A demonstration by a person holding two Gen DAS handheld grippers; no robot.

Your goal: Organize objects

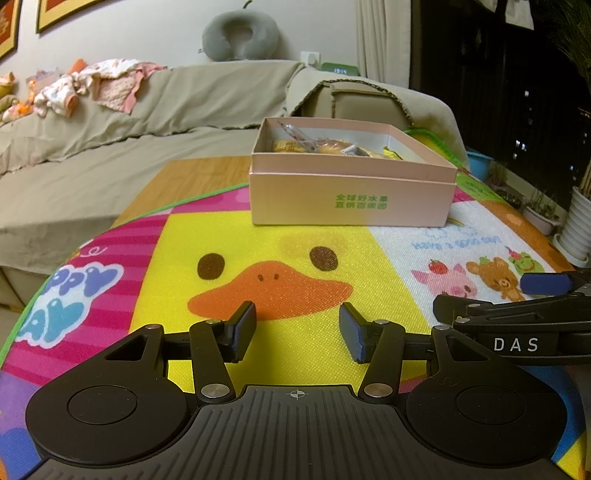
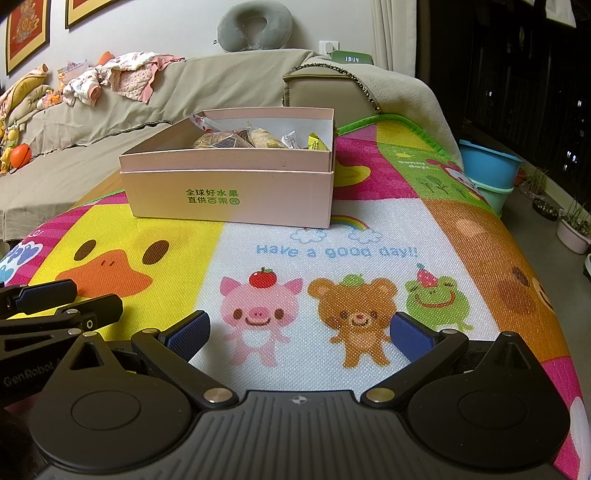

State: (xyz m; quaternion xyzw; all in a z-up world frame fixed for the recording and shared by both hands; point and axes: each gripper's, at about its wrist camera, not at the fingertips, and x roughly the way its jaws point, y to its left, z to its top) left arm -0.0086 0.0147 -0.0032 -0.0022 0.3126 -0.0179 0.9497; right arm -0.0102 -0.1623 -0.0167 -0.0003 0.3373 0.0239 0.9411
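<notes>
A pink cardboard box with green print stands on the cartoon mat, ahead of both grippers; it also shows in the right wrist view. Several wrapped snacks lie inside it. My left gripper is open and empty, low over the yellow duck print. My right gripper is open wide and empty over the pig and bear prints. Each gripper shows at the edge of the other's view. No loose objects show on the mat.
A beige-covered sofa with clothes and a grey neck pillow stands behind and to the left. Blue and green tubs and plant pots sit on the floor at right. The mat's far edge is near the sofa arm.
</notes>
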